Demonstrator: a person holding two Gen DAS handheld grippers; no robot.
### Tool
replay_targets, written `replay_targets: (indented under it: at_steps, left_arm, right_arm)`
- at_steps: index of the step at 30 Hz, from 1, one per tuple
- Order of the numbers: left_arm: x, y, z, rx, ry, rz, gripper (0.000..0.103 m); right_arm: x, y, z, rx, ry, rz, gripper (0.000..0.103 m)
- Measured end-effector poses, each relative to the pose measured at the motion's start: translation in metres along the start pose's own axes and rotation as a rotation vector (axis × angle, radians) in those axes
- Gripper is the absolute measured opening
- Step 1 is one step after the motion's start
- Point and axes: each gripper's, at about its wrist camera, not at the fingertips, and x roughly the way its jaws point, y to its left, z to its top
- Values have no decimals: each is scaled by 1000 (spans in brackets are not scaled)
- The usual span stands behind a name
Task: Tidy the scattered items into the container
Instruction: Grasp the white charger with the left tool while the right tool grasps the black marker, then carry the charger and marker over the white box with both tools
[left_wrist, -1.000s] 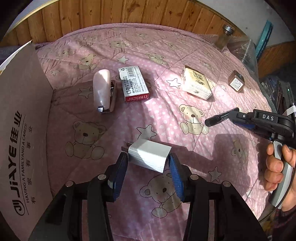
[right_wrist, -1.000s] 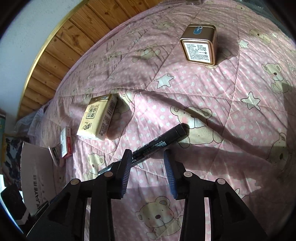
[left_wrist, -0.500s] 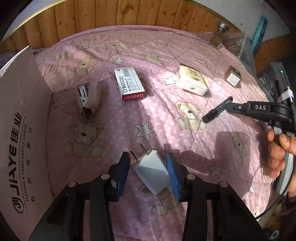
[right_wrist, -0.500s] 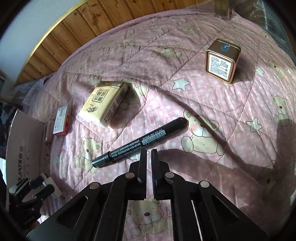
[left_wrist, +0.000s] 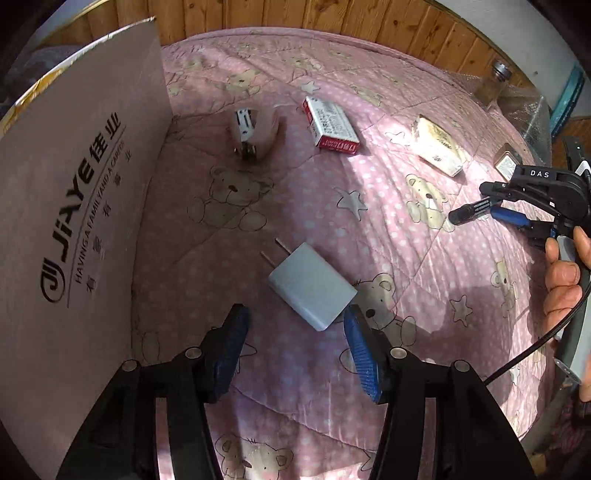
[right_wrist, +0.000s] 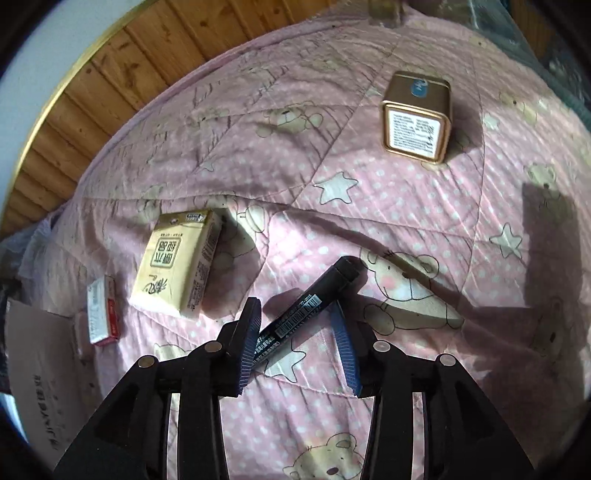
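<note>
Beside the cardboard box (left_wrist: 74, 206) wall, our left gripper (left_wrist: 295, 350) fingers spread just short of the white charger (left_wrist: 312, 286), while our right gripper (right_wrist: 299, 343) fingers straddle the black marker (right_wrist: 306, 314).

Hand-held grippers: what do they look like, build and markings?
Both are black linkage frames with silver pivot bolts and ribbed blue pads. From the left wrist view, the right hand-held gripper has a black body lettered "DAS" in white, a light grey handle, and a thin black cable looping below. No sleeve is visible.
</note>
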Motion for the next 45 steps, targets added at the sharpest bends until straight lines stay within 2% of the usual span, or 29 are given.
replay_targets:
  at_steps: [2, 3, 4, 6, 8, 12, 14, 17, 21, 25, 29, 45]
  left_arm:
    - [1, 0, 6, -28, -21, -10, 56]
    - [2, 1, 9, -43, -26, -24, 56]
    - [3, -1, 10, -46, -38, -45, 49]
    - [2, -8, 11, 30, -69, -61, 47]
    - [-1, -12, 9, 93, -106, -118, 47]
    - [1, -7, 8, 92, -115, -200, 47]
    - [0, -12, 10, 129, -129, -229, 47]
    - [-7, -24, 17, 216, -167, -231, 47]
    - [-15, -33, 19, 264, -185, -216, 46]
    - [-16, -36, 13, 265, -177, -211, 46]
    - [-27, -33, 8, 248, -185, -220, 46]
    - [-89, -17, -25, 164, -265, -266, 46]
  right_arm:
    - [-1, 7, -6, -99, -16, -14, 35]
    - [-4, 3, -8, -114, -7, 6, 22]
    - [-7, -2, -8, -118, 10, 39, 14]
    - [-16, -9, -11, -166, 24, 61, 14]
    - [-23, -11, -17, -226, 30, 47, 14]
    - [-26, -16, -32, -272, 43, 27, 14]
    - [-24, -17, -38, -262, 43, 32, 14]
    - [-30, -16, -41, -245, 22, 52, 14]
    - [-37, -12, -42, -235, 7, 91, 14]
    - [-41, -16, -41, -191, 22, 149, 14]
    - [-49, -13, -46, -188, 22, 161, 14]
    - [-103, 0, -96, -243, -9, 133, 14]
